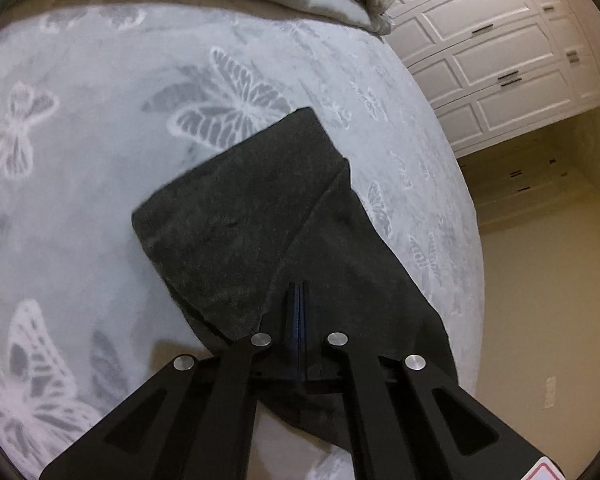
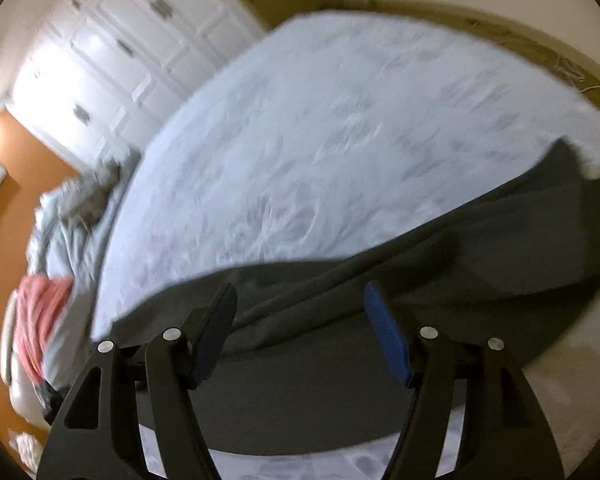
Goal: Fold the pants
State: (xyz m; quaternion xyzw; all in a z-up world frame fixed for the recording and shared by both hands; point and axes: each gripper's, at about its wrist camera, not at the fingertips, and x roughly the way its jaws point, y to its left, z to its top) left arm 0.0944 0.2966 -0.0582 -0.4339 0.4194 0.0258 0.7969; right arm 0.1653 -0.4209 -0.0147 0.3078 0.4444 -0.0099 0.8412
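Pants (image 1: 252, 216), dark, lie on the bed (image 1: 100, 120) w/ butterfly blanket, near its edge. Left gripper (image 1: 300, 300): jaws fully closed; whether fabric is pinched, can't tell. The leg runs away from it, long axis up-left. Right gripper (image 2: 300, 304): jaws wide, nothing held, cloth just ahead and under, long axis crosswise. Right looks nearer to grab next.
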